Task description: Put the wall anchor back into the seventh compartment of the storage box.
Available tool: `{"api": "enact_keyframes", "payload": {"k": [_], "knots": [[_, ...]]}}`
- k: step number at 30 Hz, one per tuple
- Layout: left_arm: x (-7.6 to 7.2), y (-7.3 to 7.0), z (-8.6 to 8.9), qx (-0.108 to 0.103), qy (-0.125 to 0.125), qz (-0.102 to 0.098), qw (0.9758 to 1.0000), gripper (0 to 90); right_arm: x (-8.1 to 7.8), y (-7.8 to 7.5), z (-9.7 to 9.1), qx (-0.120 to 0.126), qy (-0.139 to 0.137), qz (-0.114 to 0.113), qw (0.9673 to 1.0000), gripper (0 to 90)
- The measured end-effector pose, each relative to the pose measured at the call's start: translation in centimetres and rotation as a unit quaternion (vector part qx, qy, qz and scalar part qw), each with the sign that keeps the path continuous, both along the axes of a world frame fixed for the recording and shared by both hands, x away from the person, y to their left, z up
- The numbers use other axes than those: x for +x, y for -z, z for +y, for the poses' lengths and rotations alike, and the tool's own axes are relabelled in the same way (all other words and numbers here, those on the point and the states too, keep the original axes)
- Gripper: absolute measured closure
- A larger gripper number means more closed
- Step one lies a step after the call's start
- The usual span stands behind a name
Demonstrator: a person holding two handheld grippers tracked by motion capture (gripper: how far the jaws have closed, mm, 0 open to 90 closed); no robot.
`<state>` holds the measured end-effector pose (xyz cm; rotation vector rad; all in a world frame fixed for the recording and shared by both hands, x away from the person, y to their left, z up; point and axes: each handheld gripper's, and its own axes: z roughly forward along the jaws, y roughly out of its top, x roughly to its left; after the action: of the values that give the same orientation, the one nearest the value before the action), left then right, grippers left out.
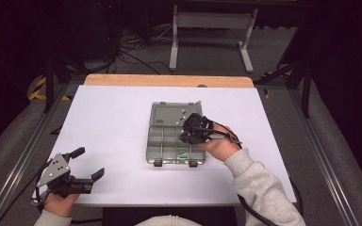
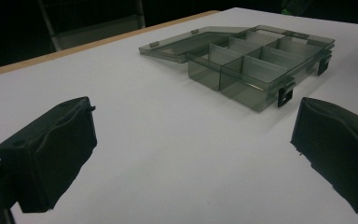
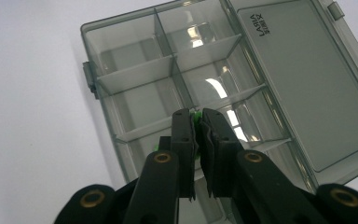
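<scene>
Green piece (image 3: 196, 116) sits pinched between the right gripper (image 3: 196, 122) jaws, above the open compartment box (image 1: 162, 141) at mid-table. Left gripper (image 1: 88, 163), jaws spread and empty, rests near the table's (image 1: 113, 113) front-left corner.

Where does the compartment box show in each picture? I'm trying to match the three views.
High view: the compartment box lies open at the table's middle, its lid folded flat on the far side.
Left gripper view: upper right, beyond the open jaws.
Right gripper view: it spreads across the frame behind the closed jaws.
Shared landmark: the black latches on its front wall.
</scene>
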<state>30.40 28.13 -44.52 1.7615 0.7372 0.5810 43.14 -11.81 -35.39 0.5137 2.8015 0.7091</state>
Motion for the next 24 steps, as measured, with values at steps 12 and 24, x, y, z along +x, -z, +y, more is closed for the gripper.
{"api": "enact_keyframes", "payload": {"k": [12,24], "knots": [[0.0,0.0,0.0,0.000,-0.001,0.000,1.0000,0.4,0.7,2.2,0.2,-0.008,0.008,0.016,0.9998,83.3],[0.0,0.0,0.0,0.000,-0.001,0.000,1.0000,0.4,0.8,3.5,0.3,-0.020,0.009,0.030,0.9993,83.3]]}}
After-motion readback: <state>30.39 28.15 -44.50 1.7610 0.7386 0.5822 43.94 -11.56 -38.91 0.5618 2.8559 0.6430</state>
